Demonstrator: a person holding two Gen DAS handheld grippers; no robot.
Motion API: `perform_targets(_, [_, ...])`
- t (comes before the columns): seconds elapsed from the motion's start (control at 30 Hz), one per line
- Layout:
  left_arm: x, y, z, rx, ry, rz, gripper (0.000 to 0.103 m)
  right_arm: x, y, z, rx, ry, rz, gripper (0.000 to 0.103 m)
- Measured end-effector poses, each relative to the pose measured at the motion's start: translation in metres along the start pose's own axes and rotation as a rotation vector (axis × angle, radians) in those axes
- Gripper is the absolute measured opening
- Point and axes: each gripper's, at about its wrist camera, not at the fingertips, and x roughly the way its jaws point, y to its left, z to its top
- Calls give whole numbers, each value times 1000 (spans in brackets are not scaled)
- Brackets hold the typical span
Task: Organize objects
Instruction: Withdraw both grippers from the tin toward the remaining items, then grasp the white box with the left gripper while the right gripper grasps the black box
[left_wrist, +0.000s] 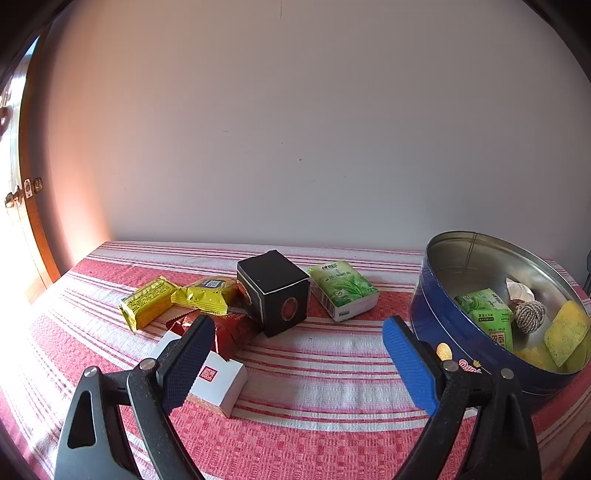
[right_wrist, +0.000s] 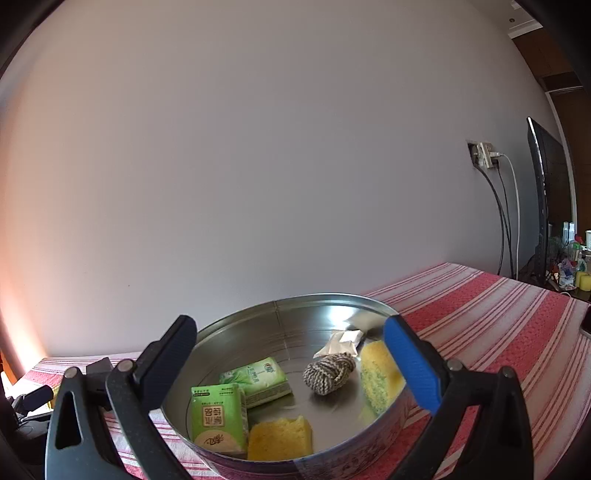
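Note:
On the red-and-white striped cloth (left_wrist: 332, 369) lie a black box (left_wrist: 273, 291), a green tissue pack (left_wrist: 343, 290), two yellow packets (left_wrist: 147, 302) (left_wrist: 207, 295), a red packet (left_wrist: 231, 334) and a white box (left_wrist: 221, 384). My left gripper (left_wrist: 295, 328) hangs open over the cloth in front of them, with its left finger above the white box and nothing between the pads. At the right stands a round blue tin (left_wrist: 436, 321). My right gripper (right_wrist: 288, 326) is open above the tin (right_wrist: 240, 332), which holds two green packs (right_wrist: 218, 417) (right_wrist: 258, 376), yellow sponges (right_wrist: 280, 439) (right_wrist: 376, 376), a rope ball (right_wrist: 328, 373) and a white sachet (right_wrist: 341, 341).
A pale wall runs close behind the table. A wooden door with a brass handle (left_wrist: 14, 199) is at the far left. To the right, a wall socket with cables (right_wrist: 485, 153), a dark monitor (right_wrist: 541, 206) and small clutter stand beyond the table's end.

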Motion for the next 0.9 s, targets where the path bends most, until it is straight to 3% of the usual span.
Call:
perform_targets(0.33, [12,55,1,-28,59,27,94,1,60,-15,-33,46,78,103])
perform_targets(0.63, [35,110,-8,-95,223,-99,93,4,105,-28,-110,121,147,103])
perform_targets(0.73, [42,109,-10,-106,260,-119,93,6,119,-32,-168,148,168,103])
perform_targets(0.9, [56,90,-14,-25,340,-125,94,3,134,-37,-255,153,190,103])
